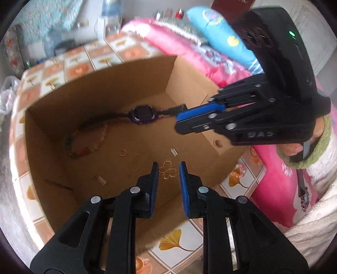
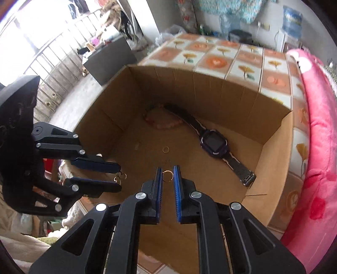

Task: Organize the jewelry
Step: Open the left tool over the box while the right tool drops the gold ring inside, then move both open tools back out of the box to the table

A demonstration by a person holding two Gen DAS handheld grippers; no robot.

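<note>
box (image 1: 101,90): walls on all sides | floor middle bare

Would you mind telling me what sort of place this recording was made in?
Probably a bedroom at home: a cardboard box sits on a bed with a patterned sheet, a pink quilt lies beside it, and a water dispenser stands by the wall.

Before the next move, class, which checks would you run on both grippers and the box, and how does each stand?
1. Left gripper grips the gold butterfly charm: ok.
2. Right gripper grips the gold ring: ok.
3. Grippers apart from each other: ok.
4. Watch lies inside the cardboard box: ok.
5. Box floor free of small pieces: not ok, a loose ring lies there.
6. Place for the held pieces: cannot tell.
</note>
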